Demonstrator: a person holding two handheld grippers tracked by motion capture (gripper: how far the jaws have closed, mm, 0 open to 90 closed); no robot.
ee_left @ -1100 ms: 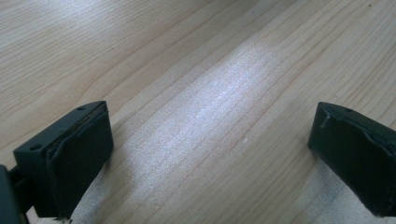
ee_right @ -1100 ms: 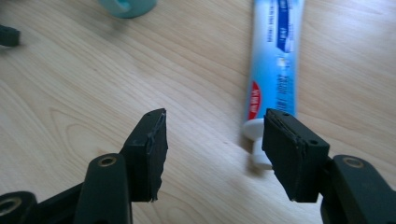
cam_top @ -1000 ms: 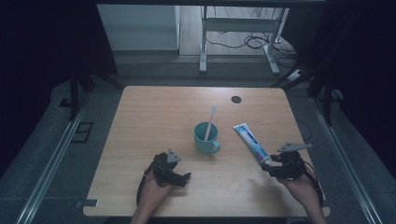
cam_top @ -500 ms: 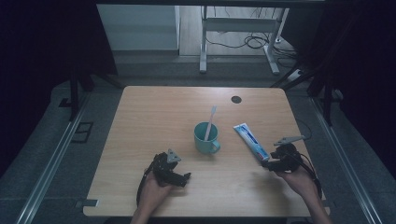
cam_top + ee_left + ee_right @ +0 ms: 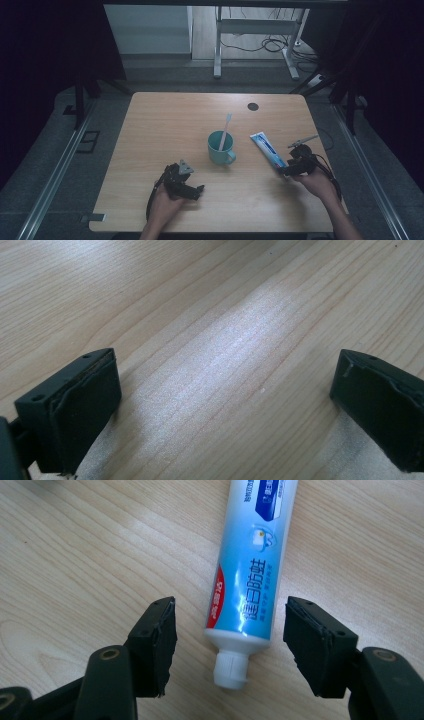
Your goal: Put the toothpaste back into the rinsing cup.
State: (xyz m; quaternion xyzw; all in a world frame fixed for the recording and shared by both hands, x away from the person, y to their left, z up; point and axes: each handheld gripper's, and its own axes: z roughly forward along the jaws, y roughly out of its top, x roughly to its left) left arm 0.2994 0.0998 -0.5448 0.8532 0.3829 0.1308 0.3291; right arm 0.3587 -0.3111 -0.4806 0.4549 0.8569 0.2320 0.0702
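Both jaws of the right gripper (image 5: 230,645) stand open, flanking the toothpaste tube (image 5: 250,575) cap end without touching.

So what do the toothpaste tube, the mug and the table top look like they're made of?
Toothpaste tube: likely soft plastic laminate, glossy, since light streaks run along its printed skin; the white cap looks like ribbed hard plastic.
Mug: teal, smooth and even in colour; ceramic or plastic, can't tell.
Table top: pale wood grain with a satin sheen, possibly laminate.

Lab-style recording bay.
A lone wooden table (image 5: 165,130) stands between dark curtains (image 5: 45,60), floor rails (image 5: 55,175) and loose cables (image 5: 260,45).
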